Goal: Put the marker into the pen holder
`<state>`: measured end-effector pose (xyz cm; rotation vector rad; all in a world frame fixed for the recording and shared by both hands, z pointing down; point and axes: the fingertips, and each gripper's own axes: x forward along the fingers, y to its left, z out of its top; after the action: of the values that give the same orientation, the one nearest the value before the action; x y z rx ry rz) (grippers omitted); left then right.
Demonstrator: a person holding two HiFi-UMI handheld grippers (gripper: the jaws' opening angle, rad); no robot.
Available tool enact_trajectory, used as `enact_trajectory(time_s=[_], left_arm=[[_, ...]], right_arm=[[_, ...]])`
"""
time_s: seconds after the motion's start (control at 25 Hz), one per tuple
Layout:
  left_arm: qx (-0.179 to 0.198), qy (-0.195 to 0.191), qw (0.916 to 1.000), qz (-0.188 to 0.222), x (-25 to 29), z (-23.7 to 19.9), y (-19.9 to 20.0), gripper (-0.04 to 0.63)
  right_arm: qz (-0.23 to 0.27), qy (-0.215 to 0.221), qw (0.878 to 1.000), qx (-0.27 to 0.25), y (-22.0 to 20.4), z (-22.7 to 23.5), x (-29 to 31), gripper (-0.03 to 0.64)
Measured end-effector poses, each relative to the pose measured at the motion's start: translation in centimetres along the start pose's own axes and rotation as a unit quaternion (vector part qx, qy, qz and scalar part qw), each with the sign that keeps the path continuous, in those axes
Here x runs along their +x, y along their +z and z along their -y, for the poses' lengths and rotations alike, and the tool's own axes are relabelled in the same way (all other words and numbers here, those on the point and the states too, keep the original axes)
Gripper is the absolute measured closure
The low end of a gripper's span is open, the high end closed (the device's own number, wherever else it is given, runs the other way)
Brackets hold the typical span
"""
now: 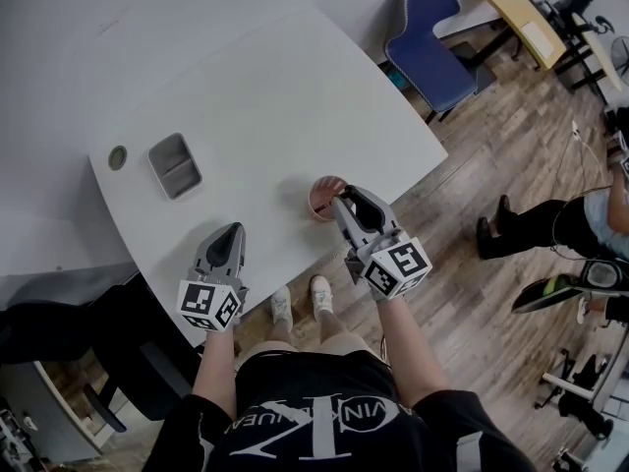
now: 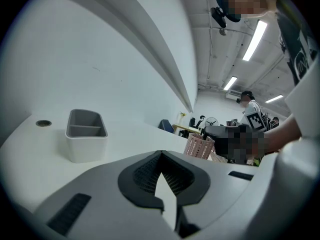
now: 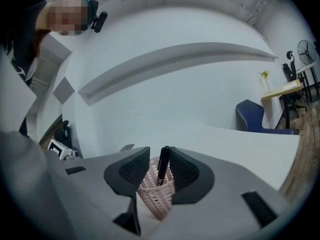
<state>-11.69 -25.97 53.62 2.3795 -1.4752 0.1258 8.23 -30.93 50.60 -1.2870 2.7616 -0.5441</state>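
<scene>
Release step: at lower centre of the right gripper view, my right tool [image 3: 159, 154] stands parted around the marker [image 3: 161, 171], which is upright in the pen holder [image 3: 157, 199]. Next, I judge, a straight lift clear. The left tool [image 2: 161, 153] is closed and empty.

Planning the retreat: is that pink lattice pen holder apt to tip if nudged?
Probably light: the pink lattice pen holder is mostly holes, so a nudge likely slides or tips it. The black marker standing above its rim may make it top-heavy. It sits near the white table edge.
</scene>
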Motion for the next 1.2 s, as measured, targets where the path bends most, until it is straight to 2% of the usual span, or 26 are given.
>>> enact_trajectory(time_s=[0.36, 1.2], left_arm=[[0.001, -0.003, 1.0000, 0.000, -0.2, 0.2, -0.1, 0.583], [0.013, -0.007, 0.9997, 0.020, -1.3, 1.2, 1.9, 0.583]], right_arm=[[0.007, -0.005, 1.000, 0.000, 0.3, 0.3, -0.4, 0.443], [0.023, -0.031, 0.999, -0.013, 2.6, 0.9, -3.3, 0.437]])
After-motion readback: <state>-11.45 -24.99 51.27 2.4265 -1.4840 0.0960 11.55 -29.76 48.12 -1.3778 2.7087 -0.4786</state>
